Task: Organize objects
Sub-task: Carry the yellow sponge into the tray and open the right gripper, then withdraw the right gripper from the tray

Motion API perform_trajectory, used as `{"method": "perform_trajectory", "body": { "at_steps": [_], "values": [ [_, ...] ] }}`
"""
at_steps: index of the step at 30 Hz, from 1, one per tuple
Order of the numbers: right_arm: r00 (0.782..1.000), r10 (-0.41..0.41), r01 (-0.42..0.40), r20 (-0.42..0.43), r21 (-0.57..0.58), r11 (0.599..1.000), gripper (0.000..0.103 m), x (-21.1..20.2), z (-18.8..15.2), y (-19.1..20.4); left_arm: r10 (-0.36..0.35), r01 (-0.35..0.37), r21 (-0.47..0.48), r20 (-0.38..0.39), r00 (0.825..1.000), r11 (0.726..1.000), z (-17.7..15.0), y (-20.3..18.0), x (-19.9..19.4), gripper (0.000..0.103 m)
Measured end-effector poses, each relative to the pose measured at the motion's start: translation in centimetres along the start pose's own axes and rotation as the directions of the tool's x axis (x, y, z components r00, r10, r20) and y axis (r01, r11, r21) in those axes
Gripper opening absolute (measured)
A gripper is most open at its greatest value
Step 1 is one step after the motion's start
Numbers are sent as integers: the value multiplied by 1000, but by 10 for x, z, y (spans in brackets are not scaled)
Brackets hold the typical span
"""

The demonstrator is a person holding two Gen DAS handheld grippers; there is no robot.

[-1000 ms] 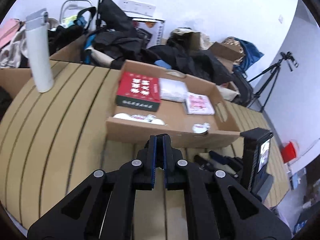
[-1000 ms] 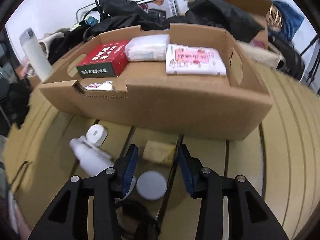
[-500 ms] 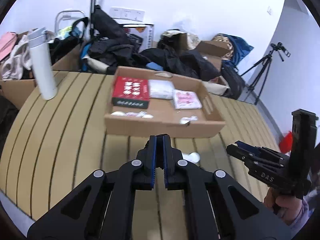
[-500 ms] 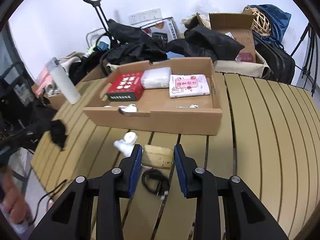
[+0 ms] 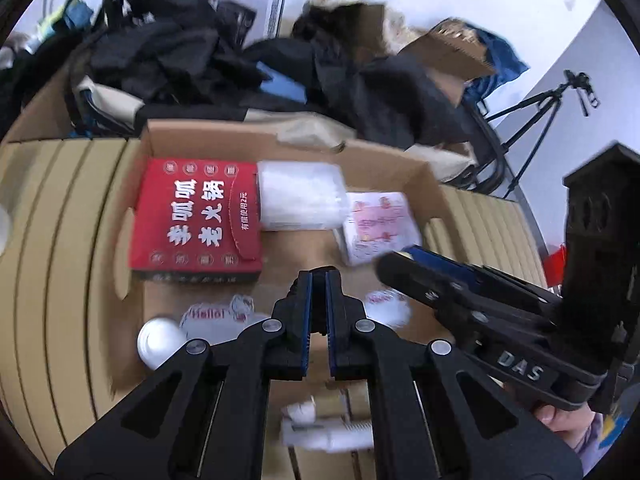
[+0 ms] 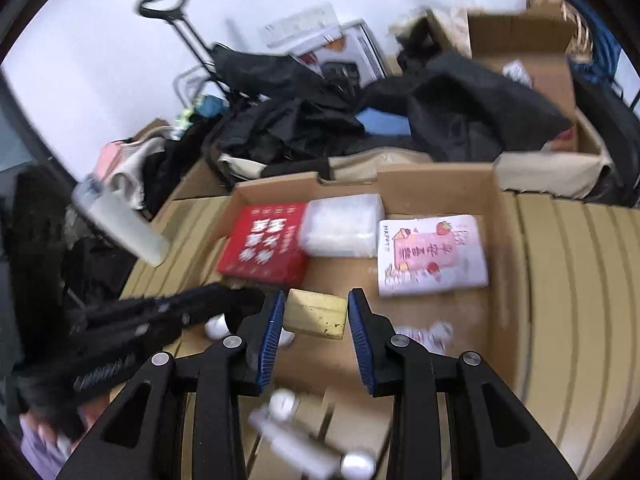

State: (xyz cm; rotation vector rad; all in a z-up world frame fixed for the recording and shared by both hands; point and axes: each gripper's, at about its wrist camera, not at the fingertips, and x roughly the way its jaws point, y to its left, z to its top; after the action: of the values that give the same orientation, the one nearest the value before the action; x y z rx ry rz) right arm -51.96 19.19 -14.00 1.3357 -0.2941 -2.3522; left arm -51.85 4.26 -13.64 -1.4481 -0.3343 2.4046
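Here we see the right gripper [image 6: 316, 312] closed on a tan block [image 6: 315, 313], held above the near middle of the cardboard box [image 6: 436, 184], near the red carton [image 6: 266, 248]. The clear plastic pack [image 6: 342, 224] and the pink tissue pack [image 6: 432, 254] lie farther in. Our left gripper [image 5: 319, 276] hangs over the box with its jaws almost together, holding nothing.

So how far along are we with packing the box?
Done: the red box, clear pack and pink packet lie in the cardboard box. In hand: the right hand-held gripper holds a tan block over the box. The left hand-held gripper is shut and empty. Left: a white bottle outside the box's near wall.
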Motion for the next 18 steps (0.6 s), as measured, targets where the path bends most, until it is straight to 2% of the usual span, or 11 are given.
{"method": "perform_trajectory", "body": {
  "at_steps": [1,2,3,5,6,7,8,9,10,13,18],
  "values": [
    [1000,7,-6,-13,18,1000,37,11,4,-4,3,-3,-3,-13,1000,1000,3,4,10,3],
    [1000,13,-12,-24,41,999,37,24,8,-10,8,-8,-2,-17,1000,1000,3,5,14,11],
    [999,16,-14,-32,50,999,37,35,11,-12,11,-11,-1,-24,1000,1000,3,7,18,25],
    [998,-6,8,-56,48,999,42,51,14,-13,24,-24,-1,-18,1000,1000,2,14,18,36],
    [998,-17,19,-58,44,999,48,56,15,-14,17,-17,-5,-6,1000,1000,3,18,14,42],
    [999,-13,15,-49,44,999,66,58,15,-15,7,-7,-10,6,1000,1000,2,22,9,46],
    [999,-6,8,-36,47,999,75,57,16,-15,3,-3,-12,21,1000,1000,3,26,2,53],
    [1000,-2,3,-26,51,999,85,54,16,-16,5,-5,-11,43,999,1000,3,29,-6,54],
    [1000,5,-4,-15,52,999,85,50,17,-17,17,-17,-6,68,998,1000,2,30,-16,54],
    [1000,11,-11,14,47,999,85,30,20,-12,61,-64,19,129,990,998,-4,28,-47,65],
    [997,-43,44,64,-17,999,85,-38,6,5,144,-165,63,254,956,984,-40,17,-105,85]
  ]
}}
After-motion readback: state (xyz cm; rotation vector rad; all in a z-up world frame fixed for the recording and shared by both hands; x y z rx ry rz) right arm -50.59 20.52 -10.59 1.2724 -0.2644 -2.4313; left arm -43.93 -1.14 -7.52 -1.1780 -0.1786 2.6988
